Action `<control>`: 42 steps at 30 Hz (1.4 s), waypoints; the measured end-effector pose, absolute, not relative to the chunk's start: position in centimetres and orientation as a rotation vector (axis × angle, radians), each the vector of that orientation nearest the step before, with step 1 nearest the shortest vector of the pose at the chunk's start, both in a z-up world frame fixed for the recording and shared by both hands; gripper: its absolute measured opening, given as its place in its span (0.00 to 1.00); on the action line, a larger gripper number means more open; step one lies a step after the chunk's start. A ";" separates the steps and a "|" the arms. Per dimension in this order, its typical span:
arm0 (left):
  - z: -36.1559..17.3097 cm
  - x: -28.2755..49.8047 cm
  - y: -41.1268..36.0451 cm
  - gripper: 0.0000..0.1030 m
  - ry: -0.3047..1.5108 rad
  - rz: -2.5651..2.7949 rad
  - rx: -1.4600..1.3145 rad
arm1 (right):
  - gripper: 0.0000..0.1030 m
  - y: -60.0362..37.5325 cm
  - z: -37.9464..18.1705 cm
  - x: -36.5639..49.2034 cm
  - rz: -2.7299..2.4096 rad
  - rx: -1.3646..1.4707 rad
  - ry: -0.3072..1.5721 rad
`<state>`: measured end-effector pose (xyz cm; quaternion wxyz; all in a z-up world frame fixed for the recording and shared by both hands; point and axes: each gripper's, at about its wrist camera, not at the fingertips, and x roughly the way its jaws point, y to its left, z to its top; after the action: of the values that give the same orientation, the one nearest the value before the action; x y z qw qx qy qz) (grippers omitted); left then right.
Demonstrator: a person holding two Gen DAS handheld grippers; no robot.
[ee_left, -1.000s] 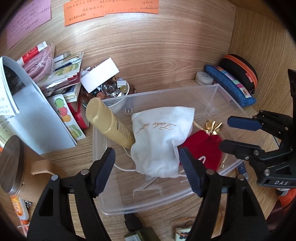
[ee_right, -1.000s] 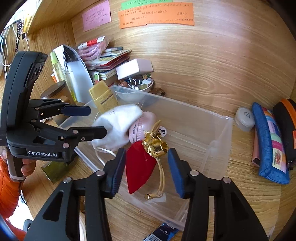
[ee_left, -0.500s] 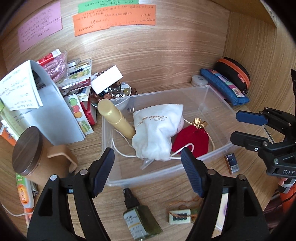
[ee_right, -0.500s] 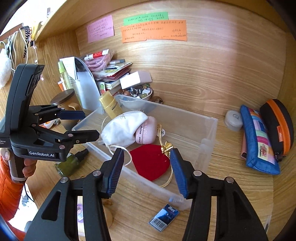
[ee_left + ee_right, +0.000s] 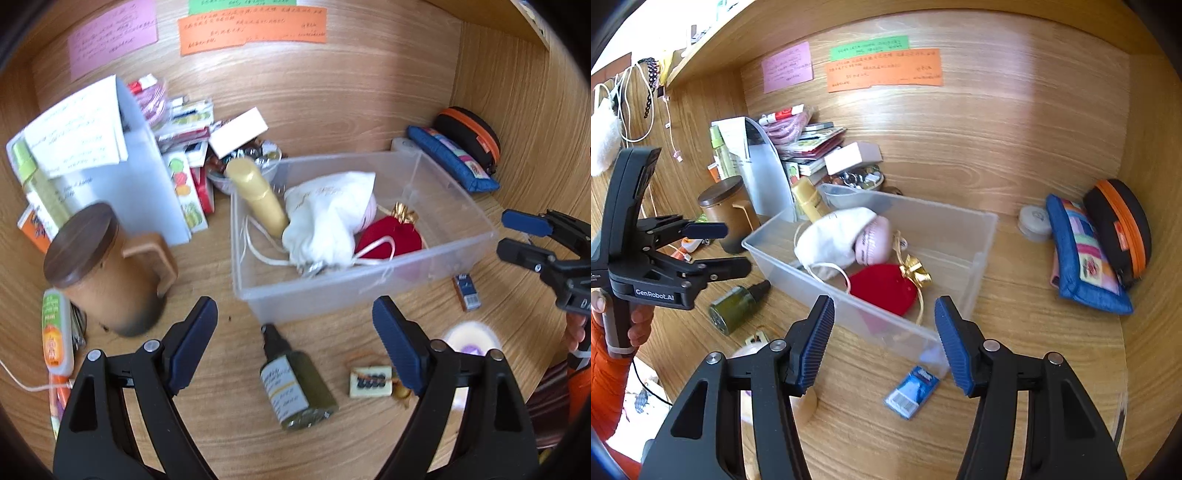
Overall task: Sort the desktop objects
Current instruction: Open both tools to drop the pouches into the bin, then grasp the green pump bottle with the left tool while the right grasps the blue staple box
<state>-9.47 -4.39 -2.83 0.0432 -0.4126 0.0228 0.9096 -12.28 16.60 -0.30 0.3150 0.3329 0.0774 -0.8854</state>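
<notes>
A clear plastic bin (image 5: 369, 284) stands mid-desk and holds a white drawstring pouch (image 5: 325, 214), a red velvet pouch (image 5: 395, 236), a gold bottle (image 5: 258, 199) and a pink item (image 5: 875, 240). My left gripper (image 5: 293, 325) hovers in front of the bin above a green spray bottle (image 5: 295, 380). Its jaws are opening with nothing between them. My right gripper (image 5: 884, 325) hangs over the bin's near corner, and its empty jaws are opening too. A small beaded card (image 5: 370, 380) and a blue packet (image 5: 911, 391) lie on the desk.
A brown mug with a wooden lid (image 5: 103, 266), a white file holder (image 5: 140, 192), stacked booklets and a bowl of trinkets (image 5: 860, 177) crowd the left. A blue pencil case (image 5: 1082, 254), a black-and-orange case (image 5: 1119, 225) and a round tin (image 5: 1034, 221) sit right.
Both grippers have drawn back from the bin and their jaws stand wider. The white and red pouches now lie free inside the bin. More of the desk's front has come into view.
</notes>
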 end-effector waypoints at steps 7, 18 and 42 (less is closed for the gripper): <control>-5.1 -9.0 -5.1 0.84 -0.001 2.748 -1.349 | 0.51 18.1 -2.3 -11.9 -2.354 0.940 0.196; -7.0 -8.6 -4.6 0.84 0.003 2.743 -1.379 | 0.51 19.8 -6.1 -11.4 -2.339 1.070 0.214; -9.1 -9.6 -4.8 0.65 -0.035 2.692 -1.415 | 0.47 16.5 -9.2 -12.1 -2.330 1.116 0.360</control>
<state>-9.64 -4.82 -9.06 0.0500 -0.4647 -0.0114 0.8840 -12.08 16.46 -9.24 0.2636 0.4128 0.1333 -0.8616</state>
